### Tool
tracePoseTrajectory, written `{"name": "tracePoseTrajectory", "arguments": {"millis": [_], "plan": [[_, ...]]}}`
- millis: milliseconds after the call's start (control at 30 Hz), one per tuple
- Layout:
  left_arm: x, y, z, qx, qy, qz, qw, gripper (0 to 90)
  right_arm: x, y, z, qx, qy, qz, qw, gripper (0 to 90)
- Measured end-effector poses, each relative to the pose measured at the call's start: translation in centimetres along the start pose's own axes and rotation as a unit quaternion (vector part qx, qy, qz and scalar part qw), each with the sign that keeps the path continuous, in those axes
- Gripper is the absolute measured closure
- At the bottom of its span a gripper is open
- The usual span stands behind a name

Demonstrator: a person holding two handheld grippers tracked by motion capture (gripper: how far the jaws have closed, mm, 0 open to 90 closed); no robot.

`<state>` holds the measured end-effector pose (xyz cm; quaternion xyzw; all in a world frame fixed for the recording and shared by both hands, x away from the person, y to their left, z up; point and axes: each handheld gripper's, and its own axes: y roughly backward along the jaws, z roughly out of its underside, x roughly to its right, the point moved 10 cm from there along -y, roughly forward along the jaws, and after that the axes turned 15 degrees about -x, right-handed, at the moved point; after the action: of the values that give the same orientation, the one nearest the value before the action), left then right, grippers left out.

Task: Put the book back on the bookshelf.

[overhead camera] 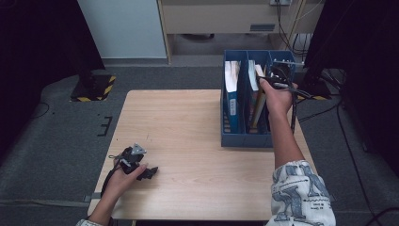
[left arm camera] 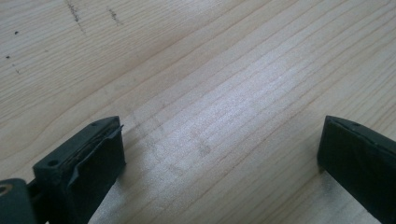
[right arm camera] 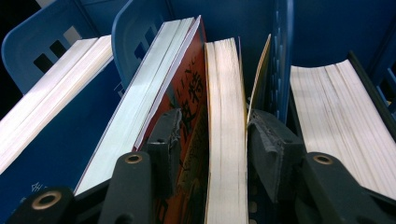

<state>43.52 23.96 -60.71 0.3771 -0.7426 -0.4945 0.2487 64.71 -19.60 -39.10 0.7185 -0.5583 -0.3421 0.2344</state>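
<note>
**Book seated in the blue rack, jaws loose around it**

A pale wooden table (overhead camera: 188, 141) stands on grey carpet, with dark curtains to either side and a blue file rack (overhead camera: 247, 139) at its far right. The rack has three compartments, each with books standing on edge. In the right gripper view, the cream-paged book (right arm camera: 226, 116) stands upright in the middle compartment, just beside a red-covered book (right arm camera: 187, 116) that leans against it, and close to the blue divider (right arm camera: 280, 70) on the other side.

The right gripper (overhead camera: 277, 80) hangs over the rack, pointing down, and straddles the cream-paged book. Its jaws stand a little apart: one pad lies against the red cover, the other sits beside a loose, bowed cover sheet, and neither looks to be pressing the page block. I judge the book released rather than held.

The left gripper (overhead camera: 136, 165) rests on the table near the front left corner, jaws spread wide with only bare wood between them.

The risks lie in the way out. If the right gripper lifts at a slant, a pad may snag the bowed cover and bend it or drag the book up. The pad touching the red cover could pull that book along too. A sideways nudge against the divider might shift the whole rack, since nothing steadies it.
</note>
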Motion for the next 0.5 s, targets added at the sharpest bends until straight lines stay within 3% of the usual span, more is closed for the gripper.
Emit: {"name": "tracePoseTrajectory", "arguments": {"millis": [500], "plan": [[0.0,0.0,0.0,0.003,0.0,-0.001,1.0,0.0,-0.2,1.8,0.0,0.014,0.004,-0.005,0.9999,50.8]]}}
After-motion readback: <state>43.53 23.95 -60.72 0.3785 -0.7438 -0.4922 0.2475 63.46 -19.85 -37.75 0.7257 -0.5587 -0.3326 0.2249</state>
